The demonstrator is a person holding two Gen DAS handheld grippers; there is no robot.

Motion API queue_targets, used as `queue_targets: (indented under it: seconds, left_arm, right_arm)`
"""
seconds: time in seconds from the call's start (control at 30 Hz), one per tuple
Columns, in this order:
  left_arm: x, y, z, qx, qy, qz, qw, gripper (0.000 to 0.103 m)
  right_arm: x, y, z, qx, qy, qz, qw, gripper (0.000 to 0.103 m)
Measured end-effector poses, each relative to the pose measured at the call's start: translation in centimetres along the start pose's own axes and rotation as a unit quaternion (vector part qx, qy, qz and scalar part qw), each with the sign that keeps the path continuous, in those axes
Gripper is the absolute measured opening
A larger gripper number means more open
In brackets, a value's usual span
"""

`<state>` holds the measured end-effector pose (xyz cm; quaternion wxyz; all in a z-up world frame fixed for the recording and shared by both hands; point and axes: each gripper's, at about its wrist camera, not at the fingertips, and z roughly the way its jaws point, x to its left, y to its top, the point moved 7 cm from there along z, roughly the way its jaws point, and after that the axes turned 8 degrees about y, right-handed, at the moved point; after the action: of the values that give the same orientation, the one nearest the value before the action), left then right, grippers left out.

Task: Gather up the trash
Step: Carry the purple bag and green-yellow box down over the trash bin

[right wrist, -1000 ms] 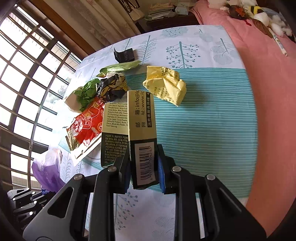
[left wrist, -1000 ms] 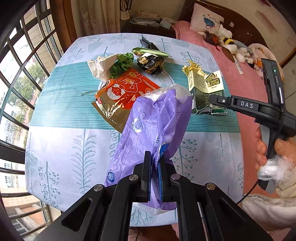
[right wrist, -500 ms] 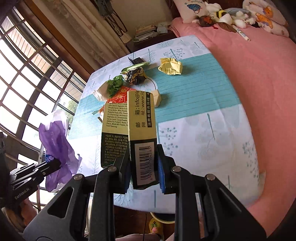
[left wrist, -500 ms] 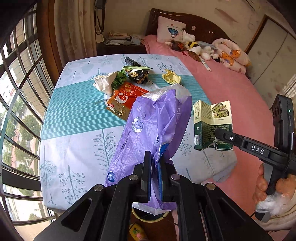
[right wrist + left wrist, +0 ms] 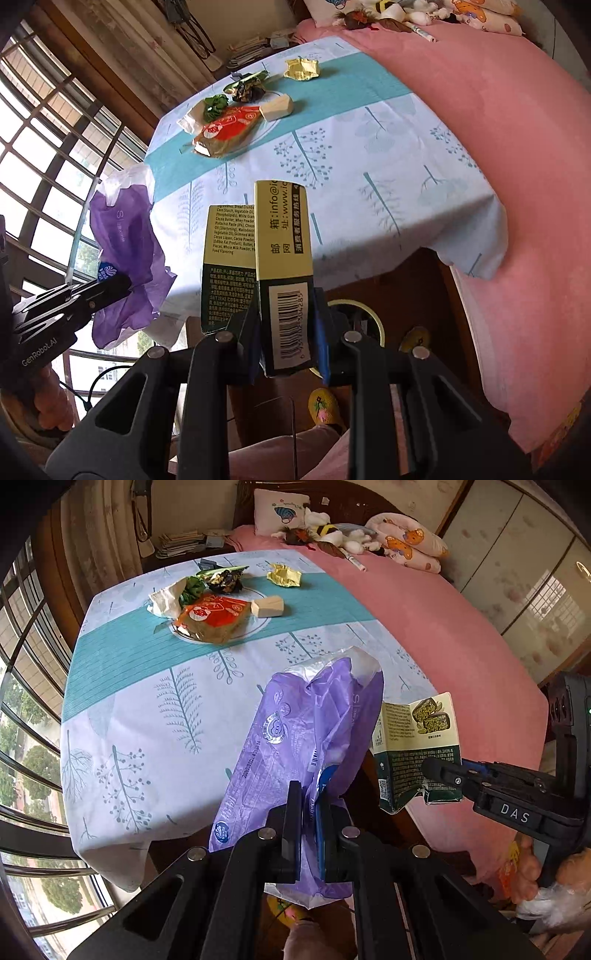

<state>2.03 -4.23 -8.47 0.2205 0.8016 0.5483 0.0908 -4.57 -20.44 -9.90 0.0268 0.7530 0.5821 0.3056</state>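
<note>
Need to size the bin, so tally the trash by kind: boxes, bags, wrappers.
Boxes: 2, green box, cream box
Bags: 1, purple bag
Wrappers: 6, white, green, pouch, black, yellow, red
Total: 9
Dark scrap at the far edge: too small to classify.

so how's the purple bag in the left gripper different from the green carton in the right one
The purple bag is soft, crinkled plastic; the green carton is stiff printed cardboard with flat faces.
The bag is the larger of the two and billows above the left gripper; the carton stands slim and straight in the right gripper.
The bag is pinched almost flat; the carton keeps the jaws apart.
Both are gripped and held off the table.
</note>
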Motion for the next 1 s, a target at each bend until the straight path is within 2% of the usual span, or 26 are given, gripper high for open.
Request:
queue_targets:
  seconds: [0.23, 0.47, 0.77, 1.0]
  left_arm:
    - [-2.6, -4.9, 2.8, 0.046, -0.005, 0.007, 0.9989, 0.005]
    - [-4.7, -10.1, 8.6, 0.097, 0.011, -0.004, 0.9952, 0.005]
    - [-5.4, -15.8, 21.5, 0.143, 0.031, -0.065, 0.9871, 0.005]
    - [-4.5, -18.3, 30.7, 0.157, 0.06, -0.098, 0.9808, 0.006]
  right_arm:
    - [-1.7, -4.2, 0.7, 0.035, -0.024, 0.008, 0.999, 0.02]
    - [-5.7, -8.2, 5.0, 0.093, -0.037, 0.027, 0.995, 0.02]
    - [-14.0, -14.2, 16.5, 0.163, -0.075, 0.049, 0.982, 0.02]
    - [-18.7, -17.4, 25.7, 0.19, -0.097, 0.033, 0.976, 0.02]
